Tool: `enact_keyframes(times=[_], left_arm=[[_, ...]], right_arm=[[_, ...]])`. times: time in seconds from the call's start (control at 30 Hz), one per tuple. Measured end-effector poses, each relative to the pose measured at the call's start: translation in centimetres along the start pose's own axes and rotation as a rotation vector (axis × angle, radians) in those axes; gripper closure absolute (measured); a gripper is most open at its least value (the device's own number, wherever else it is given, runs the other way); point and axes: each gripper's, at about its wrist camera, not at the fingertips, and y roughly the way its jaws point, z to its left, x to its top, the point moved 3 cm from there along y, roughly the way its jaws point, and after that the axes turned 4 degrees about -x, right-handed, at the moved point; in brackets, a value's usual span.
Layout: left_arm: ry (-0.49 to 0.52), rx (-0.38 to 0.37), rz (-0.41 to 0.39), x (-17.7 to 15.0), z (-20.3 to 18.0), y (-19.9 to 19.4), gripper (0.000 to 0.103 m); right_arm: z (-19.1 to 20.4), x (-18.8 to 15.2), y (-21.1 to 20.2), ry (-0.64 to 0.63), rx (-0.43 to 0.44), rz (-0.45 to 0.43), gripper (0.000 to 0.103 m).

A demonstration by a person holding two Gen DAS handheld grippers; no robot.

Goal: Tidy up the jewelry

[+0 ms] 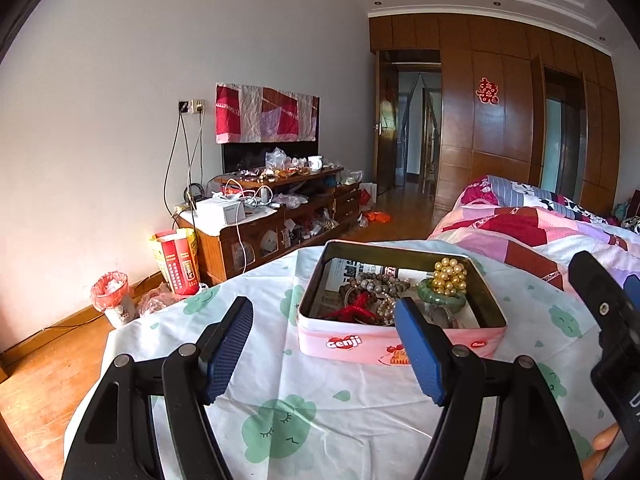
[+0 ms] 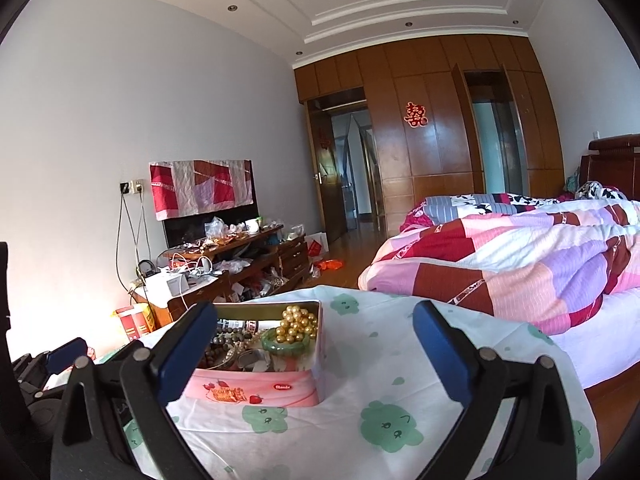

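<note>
Left wrist view: tin (image 1: 400, 344), pink, lidless, sitting on the cloth (image 1: 288, 380) that is covering the table, near its far edge.

Contents, all lying heaped inside the tin, none showing on the cloth:
- gold beads (image 1: 450, 276), resting at the far right corner, partly over the bangle;
- green bangle (image 1: 440, 298), lying beneath and beside the beads;
- brown beads (image 1: 372, 284), coiling mid-tin;
- red cord (image 1: 354, 310), lying toward the near left.

Judgement: the jumble is fitting either pieces gathered into the tin for keeping, or a pile waiting to be lifted out and sorted; the pictures are not settling which.

Left gripper (image 1: 324, 352): hovering low over the cloth just short of the tin, pointing at it, fingers spread wide and gripping nothing. The wide spread is suiting an approach to the tin or a piece in it.

Right gripper (image 2: 316, 356): hovering to the right of the tin, level with the left one, fingers likewise spread, carrying nothing. Its body is showing at the left view's right edge, with a fingertip (image 1: 604, 440) of the person below it.
</note>
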Motion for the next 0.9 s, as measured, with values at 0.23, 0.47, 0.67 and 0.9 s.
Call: enact_keyframes(times=[0.23, 0.47, 0.67, 0.9], left_arm=[[0.005, 0.001, 0.002, -0.02, -0.07, -0.08, 0.029], [0.017, 0.002, -0.006, 0.02, -0.29, -0.23, 0.029], [0.006, 0.006, 0.005, 0.02, -0.17, -0.13, 0.029], [0.008, 0.004, 0.005, 0.06, -0.08, -0.06, 0.029]], right_arm=[[0.00, -0.06, -0.34, -0.006, 0.003, -0.008, 0.003], [-0.04, -0.03, -0.43, -0.004, 0.001, -0.011, 0.001], [0.07, 0.03, -0.46, 0.000, -0.002, -0.006, 0.000], [0.03, 0.02, -0.41, -0.001, -0.002, -0.006, 0.000]])
